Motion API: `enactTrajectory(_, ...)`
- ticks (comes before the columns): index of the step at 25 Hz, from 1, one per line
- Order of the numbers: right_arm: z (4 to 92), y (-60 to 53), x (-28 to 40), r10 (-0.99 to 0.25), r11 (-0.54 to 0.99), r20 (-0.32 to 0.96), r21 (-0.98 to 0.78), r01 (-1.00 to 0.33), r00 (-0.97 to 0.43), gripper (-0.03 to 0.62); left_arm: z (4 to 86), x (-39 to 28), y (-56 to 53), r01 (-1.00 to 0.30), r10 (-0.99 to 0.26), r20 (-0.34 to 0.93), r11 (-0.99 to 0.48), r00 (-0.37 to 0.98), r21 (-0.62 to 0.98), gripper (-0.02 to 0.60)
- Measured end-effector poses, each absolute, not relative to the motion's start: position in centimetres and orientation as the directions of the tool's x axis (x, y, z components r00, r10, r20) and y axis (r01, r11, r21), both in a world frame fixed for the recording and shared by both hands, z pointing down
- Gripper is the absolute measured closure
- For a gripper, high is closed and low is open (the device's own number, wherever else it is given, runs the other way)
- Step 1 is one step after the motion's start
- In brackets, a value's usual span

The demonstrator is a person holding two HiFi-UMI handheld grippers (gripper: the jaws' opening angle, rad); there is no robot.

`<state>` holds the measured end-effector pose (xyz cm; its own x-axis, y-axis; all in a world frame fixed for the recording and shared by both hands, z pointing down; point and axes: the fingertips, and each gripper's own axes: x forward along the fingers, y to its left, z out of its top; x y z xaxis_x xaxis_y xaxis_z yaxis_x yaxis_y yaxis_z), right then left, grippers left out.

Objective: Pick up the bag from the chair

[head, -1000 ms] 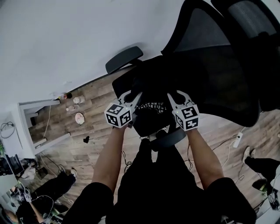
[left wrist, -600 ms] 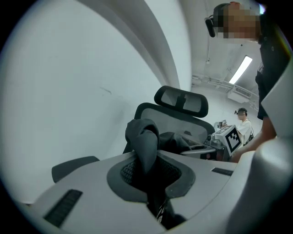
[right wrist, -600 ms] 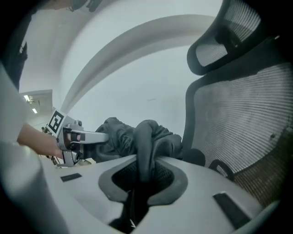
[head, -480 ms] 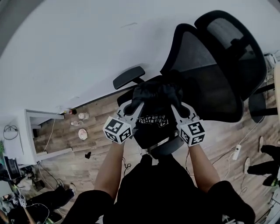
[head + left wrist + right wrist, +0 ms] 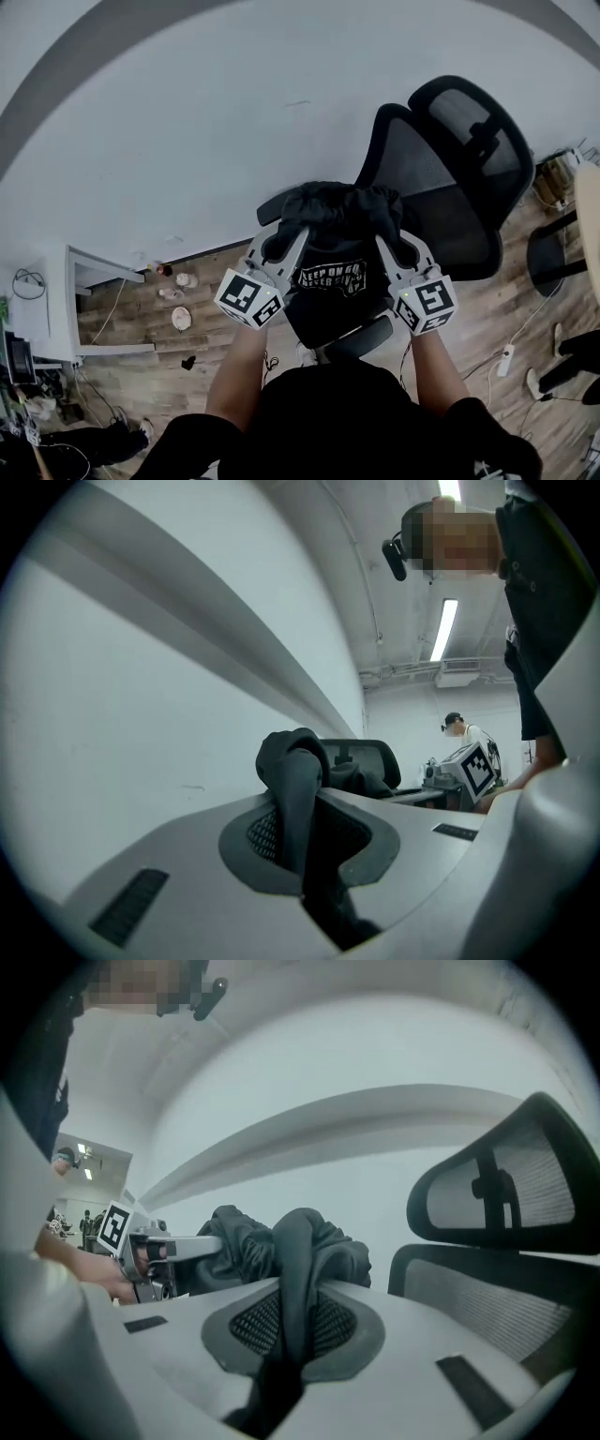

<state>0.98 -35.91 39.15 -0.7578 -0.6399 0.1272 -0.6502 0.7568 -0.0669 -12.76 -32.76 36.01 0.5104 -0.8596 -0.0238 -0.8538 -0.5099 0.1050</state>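
Note:
A black cloth bag (image 5: 330,253) with white print hangs in the air between both grippers, in front of the black mesh office chair (image 5: 450,178). My left gripper (image 5: 274,246) is shut on the bag's gathered top at its left side. In the left gripper view a fold of dark cloth (image 5: 298,789) is pinched between the jaws. My right gripper (image 5: 401,247) is shut on the top at its right side, and a similar fold (image 5: 298,1260) passes between its jaws. The bag's lower part covers the chair seat from the head view.
A white wall (image 5: 187,122) fills the background. The chair's armrest (image 5: 272,204) shows left of the bag. Small items (image 5: 180,319) and a white cabinet (image 5: 103,309) stand on the wood floor at lower left. A power strip (image 5: 506,358) lies at right.
Both grippers have risen with the bag, lifting it off the chair seat. The chair now sits farther back in the head view and more of the wall shows.

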Motion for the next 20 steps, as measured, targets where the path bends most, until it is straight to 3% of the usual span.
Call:
enactTrajectory(9,29.2,-35.8,0.4,-0.65,0.758,-0.045,0.033,-0.651,-0.759,0.537,26.1,-13.4,-32.2,-0.877,-0.858,-0.185,-0.479,0.479,-0.049,0.532)
enactTrajectory(20,20.6,-34.5,0.4,-0.639,0.737,-0.221,0.099,-0.669,-0.737,0.536,17.8,-13.8,-30.7,-0.892,-0.835,-0.317,-0.439,0.45,-0.109,0.532)
